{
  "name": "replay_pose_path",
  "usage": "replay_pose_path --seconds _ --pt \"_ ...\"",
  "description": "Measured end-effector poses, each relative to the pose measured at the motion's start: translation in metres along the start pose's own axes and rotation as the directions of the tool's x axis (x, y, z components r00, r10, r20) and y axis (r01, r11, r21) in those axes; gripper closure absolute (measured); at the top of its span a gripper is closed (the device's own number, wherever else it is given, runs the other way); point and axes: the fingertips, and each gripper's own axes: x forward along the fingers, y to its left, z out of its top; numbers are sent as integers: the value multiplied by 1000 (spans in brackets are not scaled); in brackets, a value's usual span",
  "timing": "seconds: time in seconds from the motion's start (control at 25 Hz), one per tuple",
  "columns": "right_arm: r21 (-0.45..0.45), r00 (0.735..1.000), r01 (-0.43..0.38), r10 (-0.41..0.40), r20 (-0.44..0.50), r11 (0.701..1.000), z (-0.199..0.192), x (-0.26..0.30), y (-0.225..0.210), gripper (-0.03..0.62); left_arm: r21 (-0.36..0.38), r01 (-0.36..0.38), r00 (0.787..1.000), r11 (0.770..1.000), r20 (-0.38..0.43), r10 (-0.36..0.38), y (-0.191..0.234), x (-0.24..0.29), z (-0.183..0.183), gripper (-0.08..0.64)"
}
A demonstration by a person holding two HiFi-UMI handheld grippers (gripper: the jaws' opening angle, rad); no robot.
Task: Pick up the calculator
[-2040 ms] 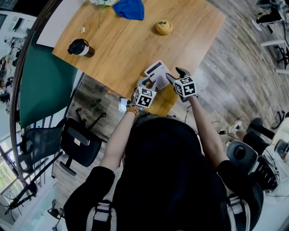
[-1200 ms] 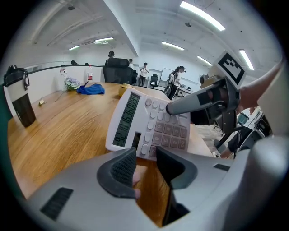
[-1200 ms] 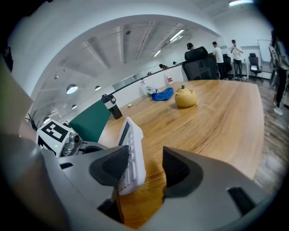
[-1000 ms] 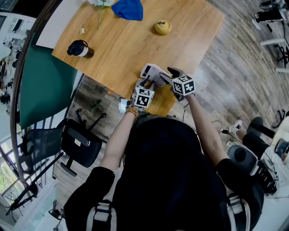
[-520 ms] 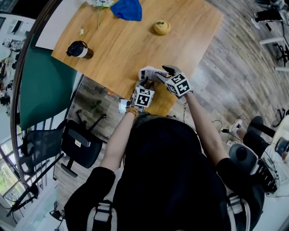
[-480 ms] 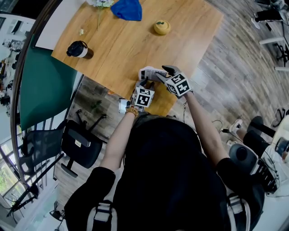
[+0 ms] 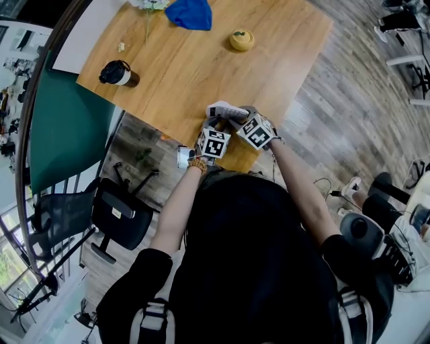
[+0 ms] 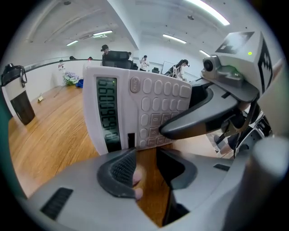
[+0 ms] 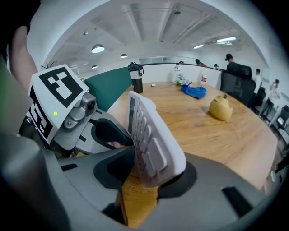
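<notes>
The white calculator [image 7: 225, 109] stands tilted up on edge over the near edge of the wooden table [image 7: 201, 60]. My right gripper [image 7: 240, 117] has just been closing. The calculator's lower end [image 9: 151, 140] sits between its jaws, one finger [image 8: 198, 117] flat across the keys, so it is shut on the calculator. My left gripper [image 8: 146, 162] is open just below the calculator's display side [image 8: 135, 113], which rests near its tips. Only table wood shows between its pads.
A black and white bottle [image 7: 119, 71] stands at the table's left. A yellow fruit-like thing [image 7: 242, 39] and a blue cloth [image 7: 191, 13] lie at the far side. A green partition [image 7: 67, 121] and a black office chair [image 7: 114, 215] are on the left.
My right gripper has moved left, close beside the left one, and rolled over. The calculator now shows more edge-on than a second ago. The left gripper has stayed put.
</notes>
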Motion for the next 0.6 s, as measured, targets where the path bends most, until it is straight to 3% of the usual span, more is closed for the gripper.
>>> replay_pose_path --seconds 0.6 --pt "132 999 -10 4 48 991 9 8 -1 468 23 -12 1000 1000 23 11 2 2 0 402"
